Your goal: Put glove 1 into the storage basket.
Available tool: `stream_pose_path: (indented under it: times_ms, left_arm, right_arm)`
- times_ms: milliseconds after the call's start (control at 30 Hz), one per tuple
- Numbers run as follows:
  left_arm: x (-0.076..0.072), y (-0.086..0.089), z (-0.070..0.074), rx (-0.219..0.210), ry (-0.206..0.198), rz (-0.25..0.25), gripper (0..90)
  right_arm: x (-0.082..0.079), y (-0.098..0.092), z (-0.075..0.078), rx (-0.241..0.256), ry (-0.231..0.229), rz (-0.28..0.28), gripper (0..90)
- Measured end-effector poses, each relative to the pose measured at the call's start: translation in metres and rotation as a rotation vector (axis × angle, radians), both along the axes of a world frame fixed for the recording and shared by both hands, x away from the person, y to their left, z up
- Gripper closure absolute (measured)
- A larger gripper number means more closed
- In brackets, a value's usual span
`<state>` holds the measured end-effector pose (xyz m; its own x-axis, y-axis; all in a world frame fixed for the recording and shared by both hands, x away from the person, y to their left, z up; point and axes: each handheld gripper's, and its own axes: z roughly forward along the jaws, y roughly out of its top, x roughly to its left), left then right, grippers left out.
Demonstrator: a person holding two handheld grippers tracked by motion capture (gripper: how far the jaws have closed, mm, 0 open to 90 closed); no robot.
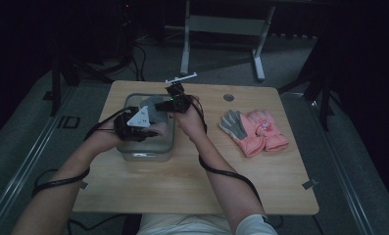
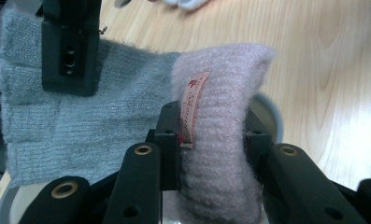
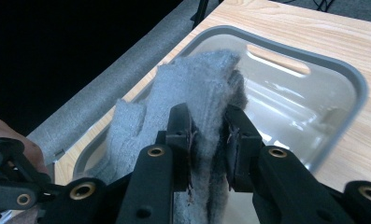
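Note:
A knit glove point(image 1: 153, 108), grey with a fuzzy pink cuff point(image 2: 220, 88), hangs over a clear bin point(image 1: 145, 155) with a grey rim at the table's left. My left gripper point(image 2: 213, 126) is shut on the pink cuff, beside its sewn label. My right gripper point(image 3: 209, 123) is shut on the grey finger end point(image 3: 192, 79), above the bin point(image 3: 351, 74). In the high view the left gripper point(image 1: 155, 128) sits at the bin's near side and the right gripper point(image 1: 168, 104) at its far side. One right jaw appears in the left gripper view, pressed on the grey knit point(image 2: 103, 107).
A pair of pink and grey ski gloves point(image 1: 253, 129) lies on the wooden table point(image 1: 182, 181) to the right of the bin. A round cable hole point(image 1: 228, 97) sits near the far edge. A white desk frame point(image 1: 221, 24) stands on the floor beyond.

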<state>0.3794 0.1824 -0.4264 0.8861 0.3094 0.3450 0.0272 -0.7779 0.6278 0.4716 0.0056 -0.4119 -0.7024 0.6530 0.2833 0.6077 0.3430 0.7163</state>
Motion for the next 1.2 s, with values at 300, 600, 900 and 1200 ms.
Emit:
stream_pose_path:
  times_ms: [300, 600, 900, 1200]
  left_arm:
    - [0.013, 0.021, -0.011, 0.013, 0.027, -0.014, 67.4]
    - [0.027, 0.024, -0.039, 0.050, 0.051, -0.030, 67.3]
    - [0.041, 0.014, -0.068, 0.146, 0.083, -0.041, 67.2]
    - [0.052, 0.003, -0.078, 0.223, 0.125, -0.033, 67.0]
  right_arm:
    - [0.011, 0.023, -0.013, -0.015, 0.004, 0.005, 74.3]
    - [0.026, 0.030, -0.042, -0.052, 0.049, -0.002, 74.1]
    - [0.040, 0.036, -0.074, -0.115, 0.109, -0.017, 73.7]
    - [0.044, 0.036, -0.082, -0.145, 0.113, -0.019, 69.9]
